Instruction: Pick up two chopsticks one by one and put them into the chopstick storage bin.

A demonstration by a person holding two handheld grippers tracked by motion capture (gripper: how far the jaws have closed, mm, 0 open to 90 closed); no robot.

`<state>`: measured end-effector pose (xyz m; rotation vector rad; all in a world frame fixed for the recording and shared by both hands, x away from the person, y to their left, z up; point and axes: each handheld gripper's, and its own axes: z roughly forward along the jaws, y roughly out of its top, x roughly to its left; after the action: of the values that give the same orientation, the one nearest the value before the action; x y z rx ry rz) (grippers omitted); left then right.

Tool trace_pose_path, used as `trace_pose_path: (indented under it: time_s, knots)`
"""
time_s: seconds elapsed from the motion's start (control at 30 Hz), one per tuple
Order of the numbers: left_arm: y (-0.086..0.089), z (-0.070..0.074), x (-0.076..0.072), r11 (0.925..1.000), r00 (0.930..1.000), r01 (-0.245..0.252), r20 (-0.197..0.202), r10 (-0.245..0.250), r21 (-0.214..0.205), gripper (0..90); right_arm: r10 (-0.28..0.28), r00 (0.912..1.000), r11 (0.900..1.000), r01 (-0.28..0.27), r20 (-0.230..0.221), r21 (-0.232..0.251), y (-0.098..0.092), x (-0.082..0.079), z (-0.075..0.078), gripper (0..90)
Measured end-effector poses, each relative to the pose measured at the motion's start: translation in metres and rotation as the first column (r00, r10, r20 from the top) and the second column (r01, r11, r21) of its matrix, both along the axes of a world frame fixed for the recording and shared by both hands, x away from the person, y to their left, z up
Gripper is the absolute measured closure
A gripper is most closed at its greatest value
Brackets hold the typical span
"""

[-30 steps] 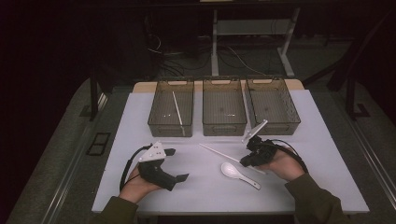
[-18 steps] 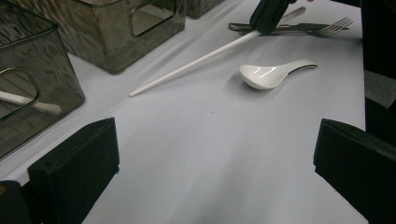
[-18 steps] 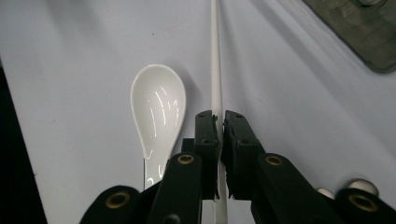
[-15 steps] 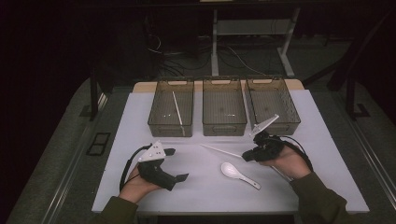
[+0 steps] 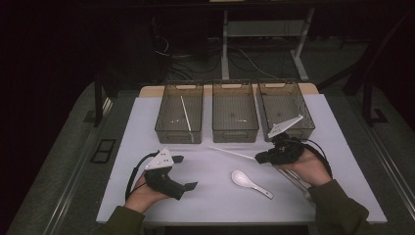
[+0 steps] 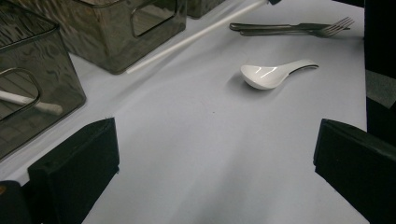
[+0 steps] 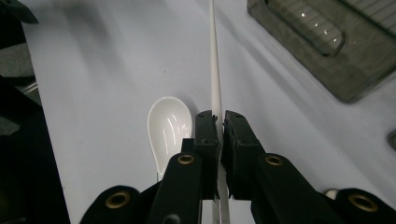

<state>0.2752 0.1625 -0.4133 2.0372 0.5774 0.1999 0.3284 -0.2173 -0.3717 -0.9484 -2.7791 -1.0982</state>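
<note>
A white table (image 5: 147, 122) carries everything here, and along its far edge stand three smoked, see-through bins side by side: the left bin (image 5: 179, 132) has a white chopstick lying lengthwise in it, the middle bin (image 5: 235, 131) sits just beside it, and the right bin (image 5: 289, 100) is partly covered in the high view by the grey plate of the right gripper. Nearer the person, the left gripper (image 5: 187, 172) rests low over the table in the left hand (image 5: 142, 192), its jaws standing wide apart with nothing between them — in the left gripper view the two black pads frame bare table. The right gripper (image 5: 261, 156), held in the right hand (image 5: 307, 166), hangs above the table in front of the right bin with its jaws clamped together on one end of a second white chopstick (image 5: 230, 152); in the right gripper view the thin white rod runs straight out from between the closed pads. The rest of that chopstick reaches leftward toward the front of the middle bin. A white soup spoon (image 5: 248, 182) lies bowl up on the table just in front of the right gripper, touching neither gripper. Beyond the spoon in the left gripper view lies a metal fork (image 6: 299, 29) — flat on the table.
</note>
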Motion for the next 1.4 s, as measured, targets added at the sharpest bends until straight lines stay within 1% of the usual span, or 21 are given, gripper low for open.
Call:
trace_pose_path:
  time_s: [0.07, 0.1, 0.2, 0.27, 0.33, 0.5, 0.53, 0.6, 0.77, 0.8, 0.9, 0.93, 1.0, 1.07, 1.1, 1.23, 1.27, 1.3, 1.33, 1.37, 1.4]
  knots:
    - [0.000, 0.000, 0.000, 1.0000, 1.0000, 0.000, 0.000, 0.000, 0.001, 0.0, -0.006, 0.9998, 0.9999, 0.006, 0.018, 0.013, -0.002, 0.001, 0.004, 84.3]
    - [0.000, 0.000, 0.000, 1.0000, 1.0000, 0.000, 0.000, 0.000, 0.001, 0.0, -0.009, 0.9998, 0.9997, 0.009, 0.017, 0.021, -0.002, 0.001, 0.007, 84.3]
    - [0.000, 0.000, 0.000, 1.0000, 1.0000, 0.000, 0.001, 0.000, 0.003, 0.0, -0.022, 0.9992, 0.9989, 0.021, 0.035, 0.043, -0.003, 0.003, 0.014, 84.3]
    - [0.000, 0.000, 0.000, 1.0000, 1.0000, -0.001, 0.001, 0.001, 0.002, 0.0, -0.027, 0.9983, 0.9985, 0.025, 0.051, 0.048, -0.001, 0.004, 0.018, 84.3]
    - [0.000, 0.000, 0.000, 1.0000, 1.0000, 0.000, 0.003, 0.000, 0.002, 0.0, -0.031, 0.9974, 0.9979, 0.028, 0.065, 0.058, 0.002, 0.006, 0.023, 84.3]
    - [0.000, 0.000, 0.000, 1.0000, 1.0000, 0.000, -0.001, 0.000, 0.000, 0.0, -0.052, 0.9933, 0.9971, 0.045, 0.103, 0.062, 0.012, 0.011, 0.034, 84.3]
    - [0.000, 0.000, 0.001, 1.0000, 1.0000, 0.001, 0.004, -0.001, 0.000, 0.0, -0.059, 0.9920, 0.9968, 0.052, 0.112, 0.060, 0.015, 0.013, 0.036, 84.2]
    - [0.000, 0.000, 0.000, 1.0000, 1.0000, 0.002, 0.003, -0.002, 0.000, 0.0, -0.072, 0.9895, 0.9953, 0.063, 0.126, 0.074, 0.020, 0.017, 0.040, 84.2]
    - [0.000, 0.000, 0.000, 1.0000, 1.0000, 0.004, 0.003, -0.004, -0.004, 0.0, -0.092, 0.9870, 0.9933, 0.081, 0.132, 0.082, 0.036, 0.030, 0.046, 84.2]
    - [0.000, 0.000, 0.000, 1.0000, 1.0000, 0.004, 0.002, -0.004, -0.004, 0.0, -0.098, 0.9854, 0.9928, 0.087, 0.139, 0.083, 0.039, 0.033, 0.047, 84.2]
    - [0.000, 0.000, 0.000, 1.0000, 1.0000, 0.003, -0.002, -0.003, -0.007, 0.0, -0.111, 0.9833, 0.9917, 0.101, 0.144, 0.080, 0.048, 0.041, 0.050, 84.2]
    - [0.000, 0.000, 0.000, 1.0000, 1.0000, 0.003, -0.002, -0.003, -0.008, 0.0, -0.110, 0.9837, 0.9919, 0.100, 0.142, 0.078, 0.052, 0.044, 0.050, 84.2]
    - [0.000, 0.000, 0.000, 0.9999, 1.0000, 0.003, -0.002, -0.003, -0.011, 0.0, -0.117, 0.9814, 0.9921, 0.109, 0.152, 0.063, 0.059, 0.050, 0.050, 84.2]
    - [0.000, 0.000, 0.000, 0.9999, 1.0000, 0.004, -0.002, -0.004, -0.009, 0.0, -0.116, 0.9816, 0.9923, 0.108, 0.151, 0.061, 0.066, 0.056, 0.049, 84.3]
    - [0.000, 0.000, 0.000, 0.9999, 1.0000, 0.004, -0.005, -0.004, -0.012, 0.0, -0.124, 0.9808, 0.9917, 0.117, 0.151, 0.054, 0.070, 0.059, 0.049, 84.2]
    - [0.001, 0.000, 0.000, 0.9999, 1.0000, 0.006, -0.003, -0.006, -0.015, 0.0, -0.136, 0.9800, 0.9901, 0.130, 0.145, 0.054, 0.085, 0.070, 0.050, 84.2]
    - [0.001, 0.000, 0.000, 0.9998, 1.0000, 0.004, -0.003, -0.004, -0.018, 0.0, -0.132, 0.9796, 0.9907, 0.125, 0.152, 0.055, 0.089, 0.073, 0.050, 84.2]
    - [0.001, 0.000, 0.000, 0.9998, 1.0000, 0.004, -0.006, -0.004, -0.019, 0.0, -0.140, 0.9791, 0.9895, 0.133, 0.148, 0.057, 0.093, 0.075, 0.050, 84.2]
    - [0.001, 0.000, 0.001, 0.9999, 1.0000, 0.007, -0.004, -0.007, -0.013, 0.0, -0.141, 0.9791, 0.9894, 0.134, 0.147, 0.056, 0.097, 0.079, 0.049, 84.2]
    - [0.001, 0.000, 0.000, 0.9998, 1.0000, 0.003, -0.006, -0.003, -0.021, 0.0, -0.144, 0.9798, 0.9891, 0.138, 0.139, 0.053, 0.100, 0.082, 0.048, 84.2]
    - [0.001, 0.000, 0.000, 0.9998, 1.0000, 0.005, -0.004, -0.005, -0.021, 0.0, -0.149, 0.9788, 0.9885, 0.143, 0.141, 0.049, 0.104, 0.085, 0.048, 84.2]
